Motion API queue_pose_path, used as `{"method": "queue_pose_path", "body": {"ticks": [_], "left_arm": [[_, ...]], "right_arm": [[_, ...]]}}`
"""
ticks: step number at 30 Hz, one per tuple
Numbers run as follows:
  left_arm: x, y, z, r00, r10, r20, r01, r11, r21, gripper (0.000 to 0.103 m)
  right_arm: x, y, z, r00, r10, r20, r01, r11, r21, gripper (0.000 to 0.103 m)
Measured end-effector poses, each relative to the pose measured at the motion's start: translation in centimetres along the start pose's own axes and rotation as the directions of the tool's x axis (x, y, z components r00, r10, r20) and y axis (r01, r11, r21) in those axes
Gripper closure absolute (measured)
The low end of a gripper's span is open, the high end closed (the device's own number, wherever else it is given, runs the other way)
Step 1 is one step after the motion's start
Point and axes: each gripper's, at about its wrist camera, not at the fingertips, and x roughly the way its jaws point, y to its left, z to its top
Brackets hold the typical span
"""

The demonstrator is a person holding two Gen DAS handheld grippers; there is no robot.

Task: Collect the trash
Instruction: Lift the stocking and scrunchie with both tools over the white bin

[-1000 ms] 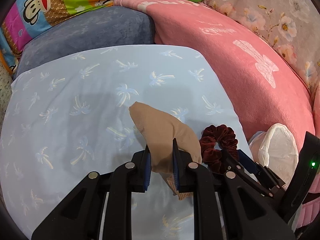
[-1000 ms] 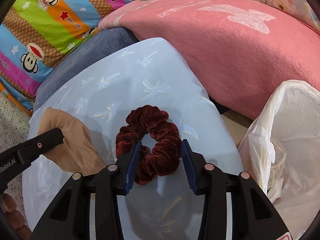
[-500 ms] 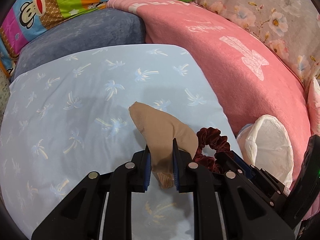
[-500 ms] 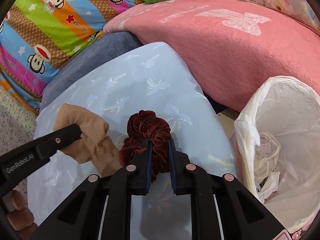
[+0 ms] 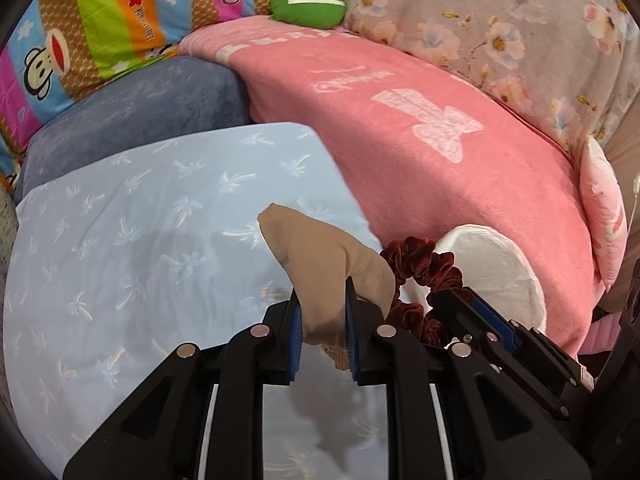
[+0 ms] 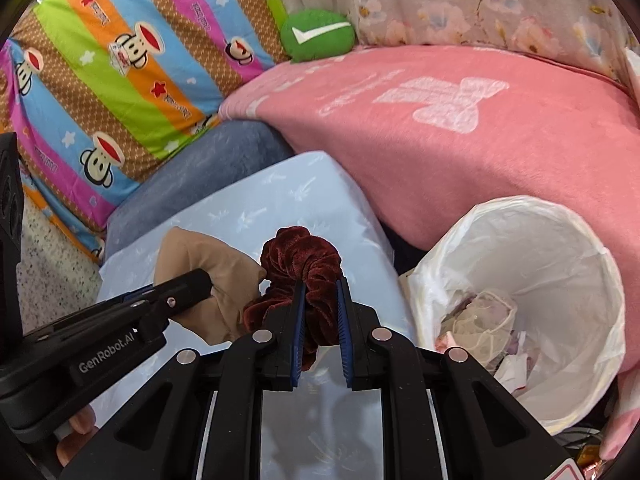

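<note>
Trash in two pieces, both off the surface and pinched. Beige stocking (image 5: 320, 264) clamped between the blue-padded jaws of the left gripper (image 5: 321, 320), jaws nearly closed on the bunched fabric, toe end sticking up and forward, a ribbed cuff hanging below the pads. Dark red velvet scrunchie (image 6: 300, 268) gripped by the right gripper (image 6: 321, 312), jaws drawn close with one side of the loop squeezed between them, the rest of the ring bulging above and to the left. Stocking and scrunchie side by side, touching or nearly so, stocking on the left.

Below both, a light blue sheet (image 5: 120, 248) printed with pale palm trees, shadows of the tools on it.

Just right of the scrunchie, a bin lined with a white plastic bag (image 6: 560, 248), mouth open, crumpled wrappers and tissue (image 6: 488, 320) at the bottom. Neither item over the bin opening yet.

Beyond the sheet, a grey-blue cushion (image 5: 140, 112) on the left and a pink blanket (image 5: 400, 128) with white lettering and a bow motif on the right, the blanket edging the bin from behind. Farther back, a striped cartoon-monkey quilt (image 6: 120, 60), a round green pillow (image 6: 318, 34) with a white check mark, and floral beige fabric (image 5: 500, 28).
</note>
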Motion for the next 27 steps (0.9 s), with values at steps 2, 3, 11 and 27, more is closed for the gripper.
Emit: {"method": "queue_pose_path", "body": {"ticks": [2, 3, 11, 27], "left_arm": [[-0.5, -1.0, 0.2, 1.000, -0.011, 0.011, 0.011, 1.000, 0.018, 0.085], [-0.8, -1.6, 0.2, 1.000, -0.019, 0.016, 0.018, 0.999, 0.028, 0.085], [-1.8, -5.8, 0.4, 0.997, -0.074, 0.032, 0.070, 0.992, 0.103, 0.085], [-1.8, -13.1, 0.5, 0.986, -0.167, 0.021, 0.158, 0.961, 0.225, 0.082]], "right_arm": [[-1.2, -0.7, 0.2, 1.000, -0.007, 0.024, 0.006, 1.000, 0.014, 0.089], [-1.9, -1.2, 0.3, 0.999, -0.011, 0.037, 0.010, 1.000, 0.023, 0.089], [-5.3, -5.6, 0.7, 0.994, -0.061, 0.095, 0.051, 0.994, 0.097, 0.089], [-9.2, -13.2, 0.5, 0.975, -0.167, 0.144, 0.135, 0.968, 0.210, 0.089]]}}
